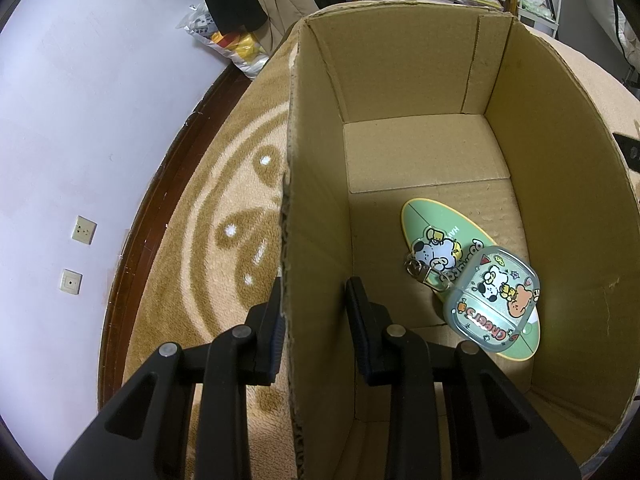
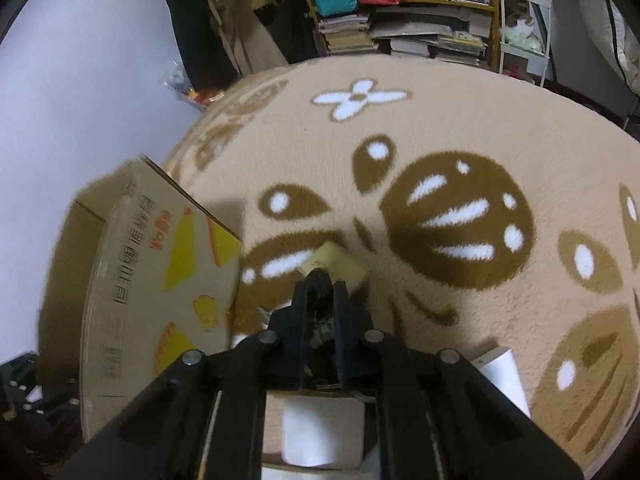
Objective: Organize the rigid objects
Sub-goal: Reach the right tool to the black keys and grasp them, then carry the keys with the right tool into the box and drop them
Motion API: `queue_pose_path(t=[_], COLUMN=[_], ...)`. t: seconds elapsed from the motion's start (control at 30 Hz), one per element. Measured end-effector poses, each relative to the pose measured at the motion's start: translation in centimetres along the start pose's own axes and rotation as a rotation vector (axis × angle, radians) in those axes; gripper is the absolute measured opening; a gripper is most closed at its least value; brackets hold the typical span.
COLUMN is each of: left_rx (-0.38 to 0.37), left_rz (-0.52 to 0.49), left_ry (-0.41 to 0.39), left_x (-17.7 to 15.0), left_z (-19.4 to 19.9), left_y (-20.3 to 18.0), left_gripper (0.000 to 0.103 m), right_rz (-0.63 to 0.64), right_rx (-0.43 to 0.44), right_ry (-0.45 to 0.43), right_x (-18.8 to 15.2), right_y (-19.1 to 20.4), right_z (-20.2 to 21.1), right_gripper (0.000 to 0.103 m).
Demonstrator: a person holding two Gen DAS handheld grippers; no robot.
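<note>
An open cardboard box (image 1: 400, 80) stands on the carpet. On its floor lie a green oval board with a cartoon dog (image 1: 436, 220), a translucent case printed "cheers" (image 1: 492, 300) and a metal key clasp (image 1: 420, 270). My left gripper (image 1: 314, 286) straddles the box's left wall, one finger outside and one inside, shut on the wall. In the right wrist view the same box (image 2: 160, 280) is at the left. My right gripper (image 2: 320, 286) is shut on a small dark object (image 2: 320, 280), low over the carpet and over a pale yellow flat box (image 2: 340, 260).
The tan carpet with brown and white shapes (image 2: 460, 140) spreads ahead. White items (image 2: 324, 428) lie under the right gripper. A white wall with sockets (image 1: 76, 256) is at the left, and a plastic bag (image 1: 236, 48) and stacked books on shelves (image 2: 420, 40) at the back.
</note>
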State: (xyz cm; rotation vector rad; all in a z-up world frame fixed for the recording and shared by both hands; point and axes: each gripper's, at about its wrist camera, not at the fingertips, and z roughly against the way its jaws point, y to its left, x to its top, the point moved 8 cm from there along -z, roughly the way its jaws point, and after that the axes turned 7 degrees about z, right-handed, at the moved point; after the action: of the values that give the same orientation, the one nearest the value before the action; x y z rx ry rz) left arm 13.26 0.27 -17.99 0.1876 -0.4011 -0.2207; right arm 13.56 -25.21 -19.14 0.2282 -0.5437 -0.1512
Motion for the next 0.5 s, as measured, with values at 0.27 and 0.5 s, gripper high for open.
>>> queue_pose_path(t=[0.27, 0.5], left_rx=[0.002, 0.005], left_rz=[-0.002, -0.005], left_ry=[0.000, -0.001], left_x=[0.0, -0.2], left_z=[0.0, 0.1], left_y=[0.0, 0.0], left_gripper=[0.029, 0.029], right_rz=[0.030, 0.040], right_rx=[-0.019, 0.014], right_ry=[-0.049, -0.156], right_x=[0.4, 1.4], right_y=[0.9, 2.5], right_z=[1.9, 6.0], right_gripper=[0.009, 0.008])
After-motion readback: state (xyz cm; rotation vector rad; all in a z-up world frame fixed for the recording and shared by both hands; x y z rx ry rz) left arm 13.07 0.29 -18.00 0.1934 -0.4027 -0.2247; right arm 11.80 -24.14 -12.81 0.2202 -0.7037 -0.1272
